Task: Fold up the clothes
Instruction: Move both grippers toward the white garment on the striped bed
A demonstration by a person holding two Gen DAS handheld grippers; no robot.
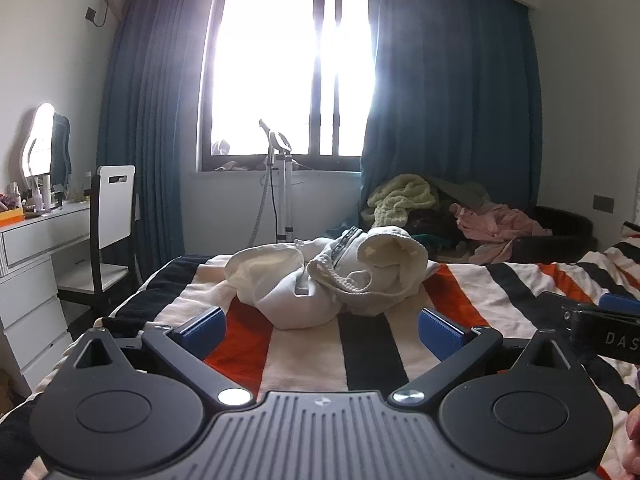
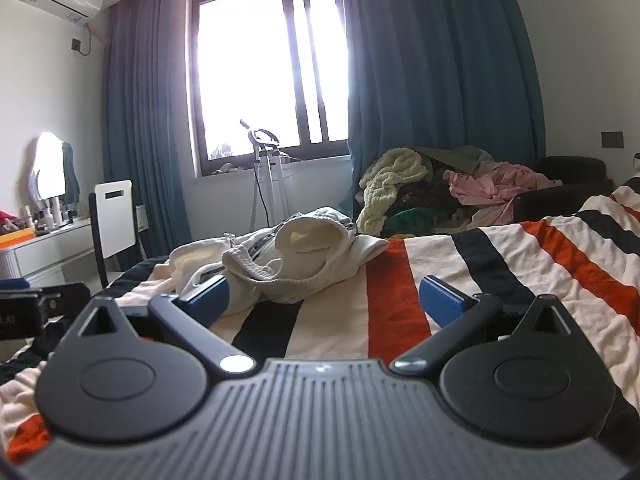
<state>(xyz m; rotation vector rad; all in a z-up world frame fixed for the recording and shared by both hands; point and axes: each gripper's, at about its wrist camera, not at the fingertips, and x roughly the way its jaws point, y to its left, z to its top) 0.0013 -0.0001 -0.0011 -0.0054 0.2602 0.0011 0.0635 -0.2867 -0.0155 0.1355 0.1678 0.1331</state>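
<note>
A crumpled white garment (image 1: pixel 328 276) with a ribbed hem and a zipper lies in a heap on the striped bed (image 1: pixel 376 344), toward its far end. My left gripper (image 1: pixel 322 330) hovers just short of it, open, nothing between its blue pads. In the right wrist view the same white garment (image 2: pixel 288 252) lies ahead and to the left. My right gripper (image 2: pixel 326 300) is open too, its left pad close to the garment's near edge. The right gripper's body (image 1: pixel 600 330) shows at the right edge of the left wrist view, and the left gripper's body (image 2: pixel 36 312) at the left edge of the right wrist view.
The bedspread (image 2: pixel 500 264) has orange, black and cream stripes. Beyond the bed, a pile of clothes (image 1: pixel 448 212) lies on a dark seat under blue curtains. A garment steamer stand (image 1: pixel 280 184) is by the window. A white dresser (image 1: pixel 40 248) and chair (image 1: pixel 112 216) stand left.
</note>
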